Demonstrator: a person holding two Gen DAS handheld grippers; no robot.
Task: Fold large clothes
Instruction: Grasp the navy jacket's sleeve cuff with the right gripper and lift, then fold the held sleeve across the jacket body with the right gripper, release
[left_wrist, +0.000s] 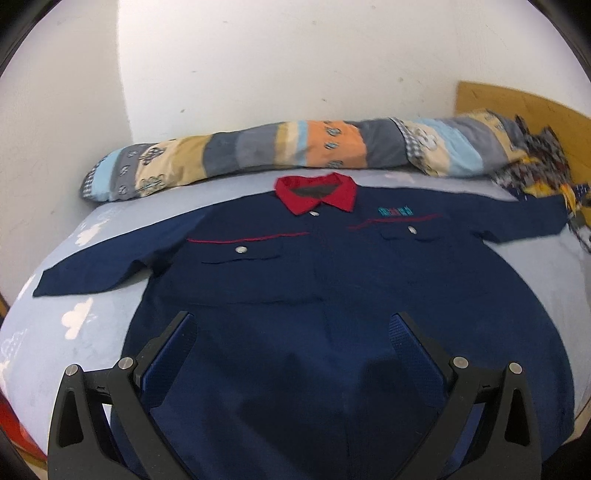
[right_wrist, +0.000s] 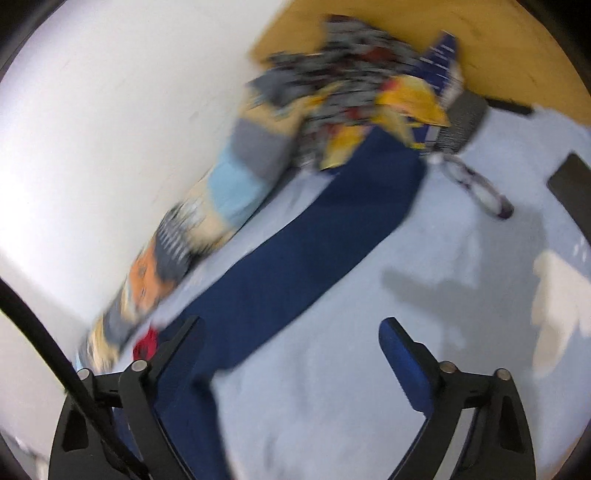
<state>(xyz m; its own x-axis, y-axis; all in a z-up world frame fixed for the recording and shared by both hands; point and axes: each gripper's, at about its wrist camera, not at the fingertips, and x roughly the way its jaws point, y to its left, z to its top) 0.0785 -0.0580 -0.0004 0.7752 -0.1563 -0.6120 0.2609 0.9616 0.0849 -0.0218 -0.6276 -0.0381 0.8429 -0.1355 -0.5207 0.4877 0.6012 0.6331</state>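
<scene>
Big blue shirt (left_wrist: 332, 280) lies flat on bed (left_wrist: 92, 325), front up, red collar (left_wrist: 317, 194) near long pillow (left_wrist: 258, 155), both sleeves out.

Left gripper (left_wrist: 295, 332) hovers over shirt bottom, jaws wide, holding nothing.

Right gripper (right_wrist: 291, 332) over far sleeve (right_wrist: 314, 240), jaws wide, holding nothing. Picture blurry.

Good next step, likely: grab sleeve near end, pinch only one layer, fold across chest, keep flat.

No boxes or baskets seen. Messy cloth pile (right_wrist: 362, 81) at bed head.
</scene>
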